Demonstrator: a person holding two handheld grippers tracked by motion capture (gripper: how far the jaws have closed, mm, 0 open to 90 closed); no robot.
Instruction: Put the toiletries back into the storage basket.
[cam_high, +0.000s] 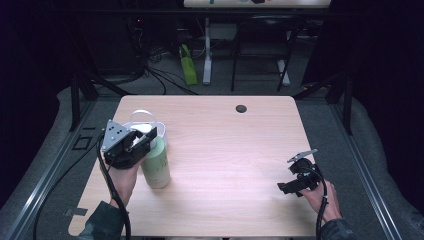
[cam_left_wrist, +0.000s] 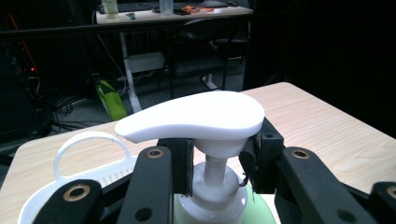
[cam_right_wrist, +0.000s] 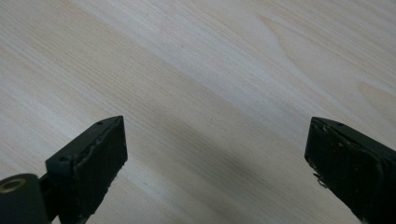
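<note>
A pale green pump bottle (cam_high: 156, 162) with a white pump head (cam_left_wrist: 196, 116) stands upright on the left part of the wooden table (cam_high: 225, 150). My left gripper (cam_high: 141, 141) is shut on the bottle's neck (cam_left_wrist: 215, 164), just under the pump head, with one jaw on each side. Behind the bottle lies a white basket with a loop handle (cam_left_wrist: 88, 140). My right gripper (cam_high: 289, 186) hovers low over the table's right front, jaws wide apart, with bare wood (cam_right_wrist: 210, 93) between them.
A small dark round hole (cam_high: 241, 108) sits near the table's far edge. Beyond the table are desk legs, cables, a green object (cam_high: 188, 65) on the floor and a black chair (cam_left_wrist: 201, 51). Grey padded borders flank the table.
</note>
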